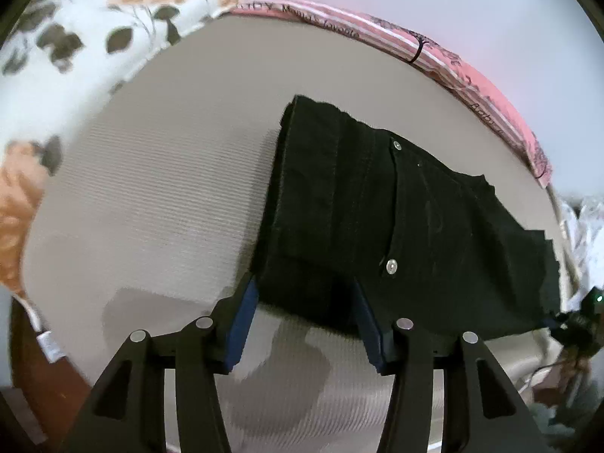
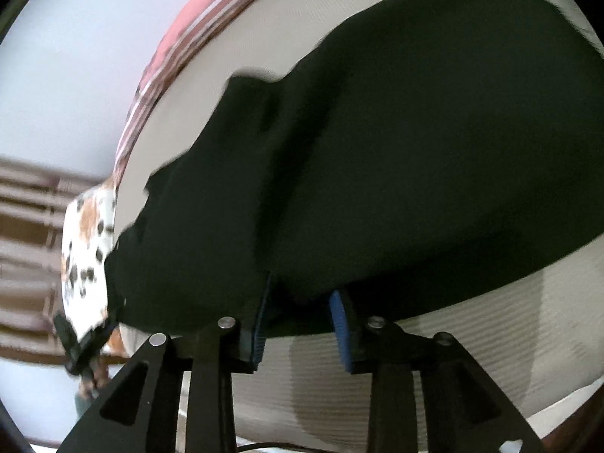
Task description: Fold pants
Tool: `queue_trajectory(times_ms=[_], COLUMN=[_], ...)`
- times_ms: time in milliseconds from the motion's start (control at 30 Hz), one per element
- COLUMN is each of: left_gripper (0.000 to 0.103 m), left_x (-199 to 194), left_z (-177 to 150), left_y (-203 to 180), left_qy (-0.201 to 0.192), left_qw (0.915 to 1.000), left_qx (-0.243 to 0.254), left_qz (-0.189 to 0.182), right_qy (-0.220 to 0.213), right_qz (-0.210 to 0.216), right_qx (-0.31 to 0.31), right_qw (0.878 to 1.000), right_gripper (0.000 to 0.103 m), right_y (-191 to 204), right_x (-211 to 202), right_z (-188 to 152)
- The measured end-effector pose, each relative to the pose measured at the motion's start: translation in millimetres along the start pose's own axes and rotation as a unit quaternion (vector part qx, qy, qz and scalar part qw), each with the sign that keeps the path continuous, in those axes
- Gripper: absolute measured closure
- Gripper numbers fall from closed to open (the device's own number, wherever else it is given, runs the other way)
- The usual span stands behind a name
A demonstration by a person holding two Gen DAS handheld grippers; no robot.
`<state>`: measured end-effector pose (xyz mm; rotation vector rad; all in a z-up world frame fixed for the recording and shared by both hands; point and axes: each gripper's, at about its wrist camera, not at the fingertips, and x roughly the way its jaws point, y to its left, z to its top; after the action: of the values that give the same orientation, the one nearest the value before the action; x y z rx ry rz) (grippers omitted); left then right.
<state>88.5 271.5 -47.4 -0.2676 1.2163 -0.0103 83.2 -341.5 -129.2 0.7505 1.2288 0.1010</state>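
We see the black pants (image 1: 396,226) lying folded on the beige ribbed mattress (image 1: 151,207), their near edge between our parted jaws. Around them lie a floral pillow (image 1: 75,49) at the left and a pink striped cloth (image 1: 453,64) along the far edge. Our left gripper (image 1: 305,302) and right gripper (image 2: 302,298) both stand apart, pressing nothing.

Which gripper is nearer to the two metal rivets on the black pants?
Left. The left gripper sits open at the near folded edge of the black pants, just below the rivets. The right gripper is at the same near edge further along; its view shows no rivets.
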Motion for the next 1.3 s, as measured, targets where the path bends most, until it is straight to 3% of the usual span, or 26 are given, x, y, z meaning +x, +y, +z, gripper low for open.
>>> queue_trajectory(times_ms=[100,200,333,533,733,933,1067,1133,1300], left_gripper=[0.051,0.049,0.048,0.048,0.048,0.048,0.048,0.048,0.048], left_x=[-23,-34,-24,5,33,57,68,72,85], left_z=[-11,-24,-36,-52,-76,-107,-113,-114,-121], left_y=[-21,-59,-126,-230,-324,-382,-404,-410,-417], left_qy=[-0.057,-0.096,-0.084,-0.041,0.000,0.027,0.041,0.046,0.055], left_qw=[0.9935,0.9850,0.9788,0.9573,0.9212,0.8910,0.8851,0.8834,0.8812], left_qx=[0.036,0.095,0.180,0.281,0.372,0.429,0.434,0.436,0.445], left_qz=[0.092,0.107,0.050,-0.054,-0.114,-0.146,-0.162,-0.167,-0.149], right_qy=[-0.030,-0.067,-0.088,-0.120,-0.137,-0.129,-0.128,-0.125,-0.128], right_qz=[0.001,-0.008,-0.002,-0.027,-0.005,0.014,0.021,0.025,0.055], right_qx=[0.038,0.062,0.088,0.099,0.136,0.137,0.133,0.131,0.146], right_qw=[0.999,0.996,0.992,0.987,0.981,0.982,0.983,0.983,0.979], right_gripper=[0.072,0.073,0.073,0.073,0.073,0.078,0.081,0.089,0.097], right_y=[-29,-52,-78,-115,-153,-162,-166,-168,-174], right_x=[-16,-32,-45,-70,-88,-88,-89,-90,-95], right_z=[15,27,45,73,96,106,107,109,112])
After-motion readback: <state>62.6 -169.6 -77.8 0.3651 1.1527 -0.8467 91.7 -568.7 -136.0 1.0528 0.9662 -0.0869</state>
